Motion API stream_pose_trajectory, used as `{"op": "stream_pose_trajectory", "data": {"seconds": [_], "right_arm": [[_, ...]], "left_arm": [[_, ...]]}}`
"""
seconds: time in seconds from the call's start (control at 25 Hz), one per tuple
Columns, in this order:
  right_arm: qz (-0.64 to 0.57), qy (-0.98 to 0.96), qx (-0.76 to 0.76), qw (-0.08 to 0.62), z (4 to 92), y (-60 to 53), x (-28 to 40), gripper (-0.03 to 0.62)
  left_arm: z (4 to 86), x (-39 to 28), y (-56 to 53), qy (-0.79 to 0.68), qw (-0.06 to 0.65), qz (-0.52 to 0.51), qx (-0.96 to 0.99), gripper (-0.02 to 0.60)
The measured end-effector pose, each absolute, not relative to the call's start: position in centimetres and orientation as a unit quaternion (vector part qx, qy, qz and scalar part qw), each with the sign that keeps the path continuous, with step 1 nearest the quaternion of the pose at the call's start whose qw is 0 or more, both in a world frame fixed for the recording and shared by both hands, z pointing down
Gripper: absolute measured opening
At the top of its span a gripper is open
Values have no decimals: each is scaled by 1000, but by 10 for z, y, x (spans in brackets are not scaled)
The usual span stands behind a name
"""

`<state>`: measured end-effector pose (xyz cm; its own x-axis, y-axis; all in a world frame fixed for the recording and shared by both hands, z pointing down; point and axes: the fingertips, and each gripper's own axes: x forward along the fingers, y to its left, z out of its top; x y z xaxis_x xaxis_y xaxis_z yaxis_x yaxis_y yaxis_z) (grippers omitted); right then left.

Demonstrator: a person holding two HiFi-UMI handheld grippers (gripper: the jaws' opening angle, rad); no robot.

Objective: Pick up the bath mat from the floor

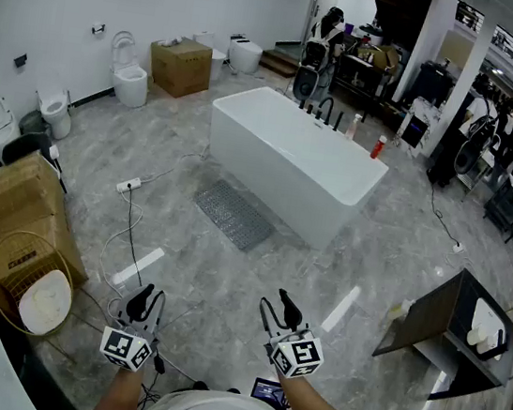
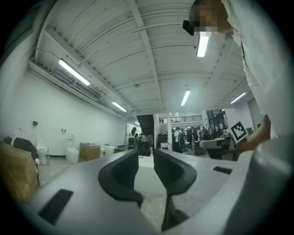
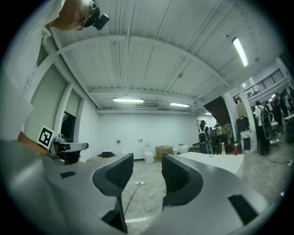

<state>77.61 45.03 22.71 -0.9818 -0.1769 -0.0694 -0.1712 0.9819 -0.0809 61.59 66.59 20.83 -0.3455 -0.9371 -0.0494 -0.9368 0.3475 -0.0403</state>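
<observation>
The bath mat point(image 1: 234, 214) is a grey textured rectangle that lies flat on the marble floor, against the near side of the white bathtub point(image 1: 293, 160). Both grippers hang low at the bottom of the head view, well short of the mat. My left gripper point(image 1: 146, 300) points forward with a narrow gap between its jaws and nothing in it. In the left gripper view, the left gripper point(image 2: 146, 173) looks level across the room. My right gripper point(image 1: 278, 308) stands wider open and empty. The right gripper point(image 3: 148, 176) faces the floor beside the tub point(image 3: 216, 161).
A power strip point(image 1: 127, 186) and its cables trail across the floor between me and the mat. Cardboard boxes point(image 1: 23, 214) and a wire basket point(image 1: 32, 283) stand at the left, toilets point(image 1: 130, 82) along the wall, and a dark table point(image 1: 452, 326) at the right. White tape strips point(image 1: 137, 266) mark the floor.
</observation>
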Motion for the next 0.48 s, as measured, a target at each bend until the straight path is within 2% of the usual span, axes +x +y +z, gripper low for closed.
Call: {"op": "stream_pose_trajectory", "data": {"seconds": [0.16,0.48], "right_arm": [[-1,995,-86,43,211,450,793,196],[-16,994,-100,29,224,432,835,196]], "left_arm": [[209,630,665,815,25,15,-578,103],[200,660,637,802,24,39,-596,103]]}}
